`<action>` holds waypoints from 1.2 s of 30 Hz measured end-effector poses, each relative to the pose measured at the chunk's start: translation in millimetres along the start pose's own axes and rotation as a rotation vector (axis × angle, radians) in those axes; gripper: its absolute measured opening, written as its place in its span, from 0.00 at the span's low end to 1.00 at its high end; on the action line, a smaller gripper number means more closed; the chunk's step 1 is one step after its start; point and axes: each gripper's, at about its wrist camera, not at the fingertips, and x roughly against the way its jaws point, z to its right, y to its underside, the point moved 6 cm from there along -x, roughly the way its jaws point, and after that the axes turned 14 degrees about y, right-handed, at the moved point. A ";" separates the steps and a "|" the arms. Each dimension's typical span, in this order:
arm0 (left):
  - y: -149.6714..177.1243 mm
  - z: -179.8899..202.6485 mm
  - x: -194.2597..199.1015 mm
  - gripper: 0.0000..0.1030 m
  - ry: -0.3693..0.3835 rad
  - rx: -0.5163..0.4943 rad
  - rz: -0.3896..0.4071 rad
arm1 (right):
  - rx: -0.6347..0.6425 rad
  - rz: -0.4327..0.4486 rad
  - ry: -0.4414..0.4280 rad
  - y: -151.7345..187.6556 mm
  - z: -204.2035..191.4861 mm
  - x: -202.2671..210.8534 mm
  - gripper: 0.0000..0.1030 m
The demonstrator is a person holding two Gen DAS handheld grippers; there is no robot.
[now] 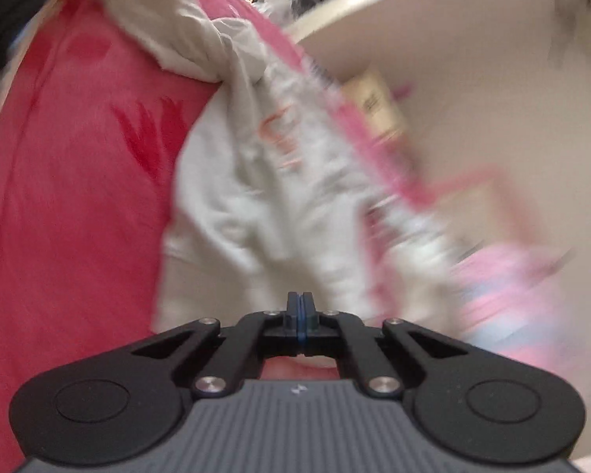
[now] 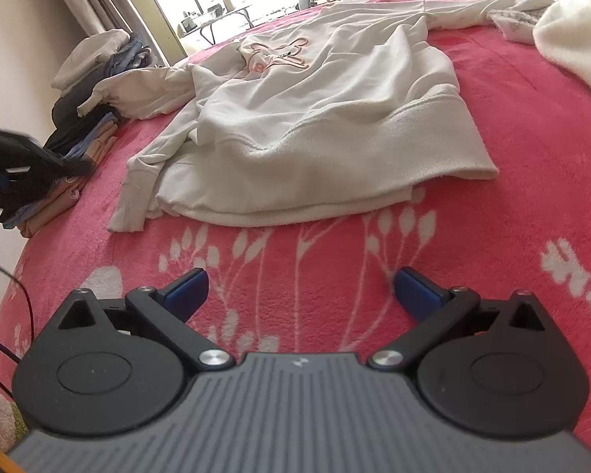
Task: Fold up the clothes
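Lying ahead of the spread right tool (image 2: 300, 289), the sweatshirt (image 2: 315, 118) blurs beyond the closed, seemingly empty left tool (image 1: 300, 303).

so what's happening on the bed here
A person with a gripper in each hand is folding laundry on a pink blanket. A cream sweatshirt lies spread out and rumpled, not yet folded. The right gripper is open, low over the blanket just short of the sweatshirt's hem. The left gripper has its pads pressed together; its view is blurred and nothing shows between them. A stack of folded clothes sits at the blanket's left edge.
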 end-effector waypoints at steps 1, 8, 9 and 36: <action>1.6 1.6 -0.8 0.01 0.002 -0.014 -0.001 | -0.002 0.001 -0.001 0.0 0.2 0.0 0.99; 21.7 18.9 -72.8 0.48 -0.281 -0.471 -0.190 | 0.016 0.003 0.015 0.2 -3.3 -1.6 0.99; 23.9 21.6 -82.8 0.53 -0.321 -0.536 -0.217 | 0.020 0.004 0.019 0.4 -4.0 -1.6 0.99; -13.4 -66.9 11.7 0.53 -0.324 -0.110 0.064 | -0.075 -0.016 -0.036 -5.0 7.4 -1.2 0.99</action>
